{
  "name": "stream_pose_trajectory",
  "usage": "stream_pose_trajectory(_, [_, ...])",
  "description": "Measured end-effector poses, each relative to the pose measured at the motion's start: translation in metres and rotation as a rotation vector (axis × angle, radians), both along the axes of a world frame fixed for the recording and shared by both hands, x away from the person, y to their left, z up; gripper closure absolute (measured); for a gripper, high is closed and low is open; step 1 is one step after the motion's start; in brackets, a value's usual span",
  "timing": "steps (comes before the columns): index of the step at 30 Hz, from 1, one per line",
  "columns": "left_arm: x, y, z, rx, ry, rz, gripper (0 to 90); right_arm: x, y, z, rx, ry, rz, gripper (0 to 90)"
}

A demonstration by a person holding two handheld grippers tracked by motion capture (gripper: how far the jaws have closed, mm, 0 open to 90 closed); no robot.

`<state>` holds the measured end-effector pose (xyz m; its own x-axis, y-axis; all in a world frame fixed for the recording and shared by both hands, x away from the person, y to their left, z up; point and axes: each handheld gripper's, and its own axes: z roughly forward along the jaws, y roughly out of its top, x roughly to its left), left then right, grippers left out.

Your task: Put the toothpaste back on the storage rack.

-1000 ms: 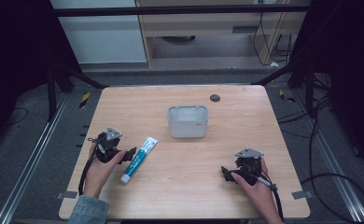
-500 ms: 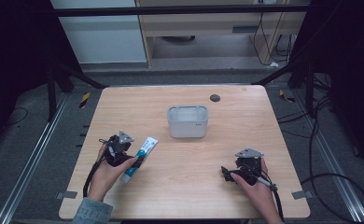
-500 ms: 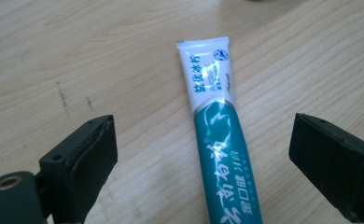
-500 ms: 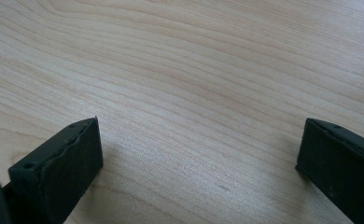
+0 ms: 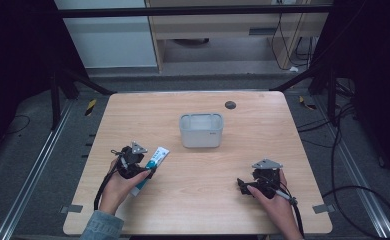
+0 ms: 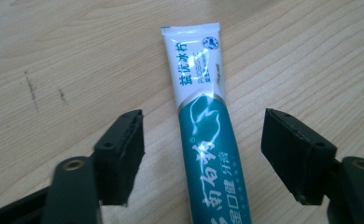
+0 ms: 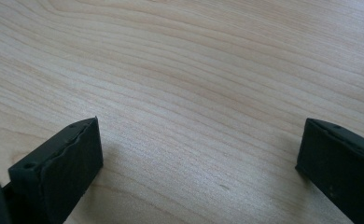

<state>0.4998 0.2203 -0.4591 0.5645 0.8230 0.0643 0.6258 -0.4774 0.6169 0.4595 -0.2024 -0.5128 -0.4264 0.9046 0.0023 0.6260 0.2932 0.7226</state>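
I see the toothpaste tube point(image 6: 207, 140) as white at its crimped end and teal over the rest, a white swirl running across the teal, white characters printed lower down, and blue-green lettering with a small blue mark on the white part. My left gripper point(image 6: 203, 156) has matte black jaws with brass-coloured screws at their base, and a grey plate on top in the high view. My right gripper point(image 7: 199, 163) shows the same black jaws. The table point(image 5: 193, 200) is pale wood with fine darker grain lines. The tub point(image 5: 201, 130) is milky grey-white. A small dark disc point(image 5: 230, 105) sits on the wood
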Motion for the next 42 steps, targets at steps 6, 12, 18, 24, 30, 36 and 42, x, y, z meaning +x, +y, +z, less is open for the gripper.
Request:
stream_pose_trajectory(6, [0.006,-0.004,0.000,-0.015,0.001,-0.017,42.6,0.000,0.000,0.000,-0.003,-0.002,-0.001,0.4])
stream_pose_trajectory(12, [0.019,-0.009,-0.003,-0.011,0.017,-0.029,44.3,0.000,0.000,0.000,-0.003,-0.001,-0.001,0.4])
stream_pose_trajectory(18, [0.029,-0.012,-0.008,0.008,0.028,-0.005,45.0,0.000,0.000,0.000,-0.002,-0.001,-0.001,0.4])
stream_pose_trajectory(24, [0.030,-0.010,-0.016,0.006,0.063,0.001,44.6,0.000,0.000,0.000,-0.003,-0.001,-0.001,0.4])
stream_pose_trajectory(30, [0.031,-0.010,-0.022,0.005,0.088,0.002,45.1,0.000,0.000,0.000,-0.003,-0.002,-0.001,0.4])
stream_pose_trajectory(36, [0.032,-0.010,-0.022,-0.011,0.097,-0.003,50.2,0.000,0.000,0.000,-0.003,-0.002,-0.001,0.4])
stream_pose_trajectory(42, [0.031,-0.008,-0.022,-0.008,0.084,-0.004,57.1,0.000,0.000,0.000,-0.003,-0.002,-0.001,0.4])
